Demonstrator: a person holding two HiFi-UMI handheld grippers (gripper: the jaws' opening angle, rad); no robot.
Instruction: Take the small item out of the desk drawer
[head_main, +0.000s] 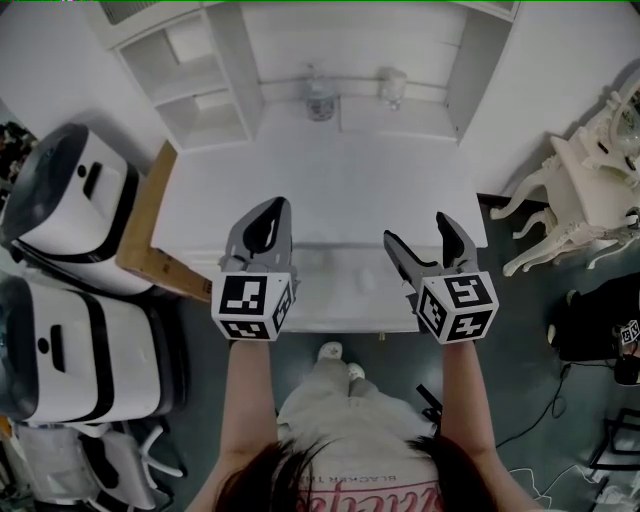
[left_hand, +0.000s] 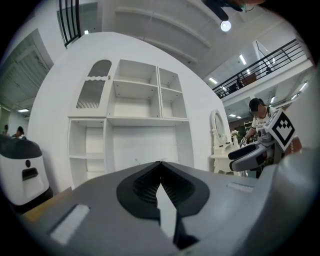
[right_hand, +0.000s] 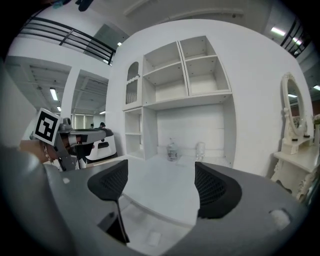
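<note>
The white desk (head_main: 330, 180) has its front drawer (head_main: 340, 322) pulled out towards me. A small pale item (head_main: 367, 282) lies on the drawer floor, and it also shows low in the right gripper view as a small white item (right_hand: 154, 239). My right gripper (head_main: 416, 228) hovers over the drawer's right part with its jaws wide open and nothing between them (right_hand: 160, 165). My left gripper (head_main: 275, 203) hangs over the desk's front left, jaws shut tip to tip and empty (left_hand: 160, 162).
A clear bottle (head_main: 320, 100) and a small jar (head_main: 392, 88) stand at the desk's back under the white shelf unit (head_main: 200, 80). Two white machines (head_main: 70, 200) and a brown board (head_main: 150, 240) flank the left side. A white dressing table (head_main: 580, 200) stands at the right.
</note>
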